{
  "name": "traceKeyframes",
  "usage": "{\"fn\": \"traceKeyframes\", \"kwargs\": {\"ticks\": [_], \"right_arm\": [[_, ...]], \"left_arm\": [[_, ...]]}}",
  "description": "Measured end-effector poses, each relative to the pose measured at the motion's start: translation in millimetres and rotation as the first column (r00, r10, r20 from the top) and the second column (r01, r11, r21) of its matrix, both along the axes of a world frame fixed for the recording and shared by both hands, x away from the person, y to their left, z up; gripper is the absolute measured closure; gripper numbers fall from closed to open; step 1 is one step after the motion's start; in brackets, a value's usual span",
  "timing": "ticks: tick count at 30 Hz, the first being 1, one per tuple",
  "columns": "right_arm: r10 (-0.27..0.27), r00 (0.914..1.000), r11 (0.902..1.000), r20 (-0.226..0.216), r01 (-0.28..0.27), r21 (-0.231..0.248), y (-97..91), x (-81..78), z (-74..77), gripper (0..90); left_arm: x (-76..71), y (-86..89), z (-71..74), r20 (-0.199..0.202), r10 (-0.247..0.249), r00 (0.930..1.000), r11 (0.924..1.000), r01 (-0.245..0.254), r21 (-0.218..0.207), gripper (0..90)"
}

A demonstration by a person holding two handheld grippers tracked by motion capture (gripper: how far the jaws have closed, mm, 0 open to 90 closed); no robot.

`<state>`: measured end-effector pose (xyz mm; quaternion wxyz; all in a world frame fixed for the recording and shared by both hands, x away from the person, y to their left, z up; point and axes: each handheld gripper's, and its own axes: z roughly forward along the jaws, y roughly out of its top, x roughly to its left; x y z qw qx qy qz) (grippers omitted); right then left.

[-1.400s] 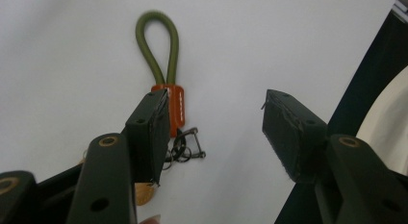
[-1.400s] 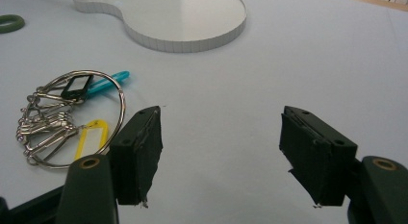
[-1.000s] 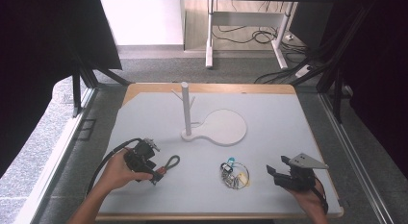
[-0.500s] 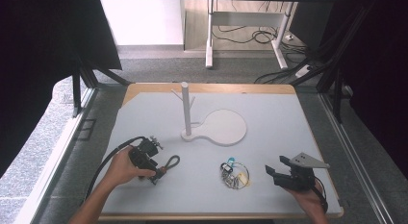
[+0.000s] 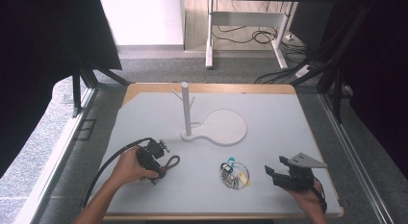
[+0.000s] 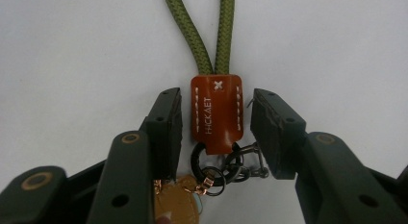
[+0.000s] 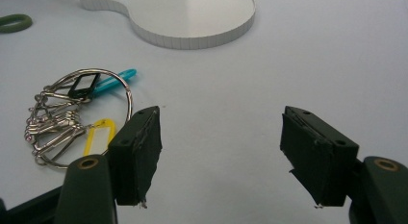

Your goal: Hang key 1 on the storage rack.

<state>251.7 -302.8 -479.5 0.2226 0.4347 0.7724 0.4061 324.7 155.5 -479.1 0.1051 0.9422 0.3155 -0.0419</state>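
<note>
I see a keychain (image 6: pixel 215 108) with an orange leather tab, a green cord loop running away from me and rings nearest my left gripper (image 6: pixel 215 123). It lies on the table (image 5: pixel 288 137) between the jaws, which have just been closing; small gaps remain either side of the tab, so nothing is gripped.

- A keychain lanyard (image 6: pixel 215 106) is seen lying flat on the white table, near its front left part.
- Its olive-green woven cord (image 6: pixel 202 36) is doubled into a loop (image 5: pixel 172 162), and the two strands are gathered side by side in an orange-brown leather tab (image 6: pixel 216 108).
- The tab is stitched in white, marked with a small cross and stamped lettering.
- Dark metal rings and clasps (image 6: pixel 231 164) are hung from the tab's lower end, beside a tan round tag (image 6: pixel 175 205).
</note>
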Motion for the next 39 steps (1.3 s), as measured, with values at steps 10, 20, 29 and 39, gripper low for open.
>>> {"fn": "traceKeyframes", "kwargs": {"ticks": [10,20,29,39], "right_arm": [[0.002,1.0,0.9998,0.001,-0.002,-0.017,2.6,0.4,-1.1,30.8],[-0.015,0.9999,0.9997,-0.003,0.015,-0.018,1.3,0.9,-0.9,30.6],[-0.016,0.9998,0.9996,-0.01,0.015,-0.023,1.8,1.7,-2.8,30.8],[-0.015,0.9998,0.9996,-0.014,0.014,-0.025,1.9,2.1,-3.9,31.1]], "left_arm": [[-6.3,-7.1,-0.8,0.068,-0.009,0.9977,0.998,0.005,0.064,63.8],[-11.8,-3.8,2.8,0.073,-0.031,0.9968,0.9991,0.029,0.03,66.6],[-14.9,11.6,33.5,0.098,0.008,0.9952,0.9917,0.005,-0.128,66.6],[-16.0,21.1,60.3,0.13,0.033,0.9909,0.9814,-0.007,-0.192,66.6]]}}
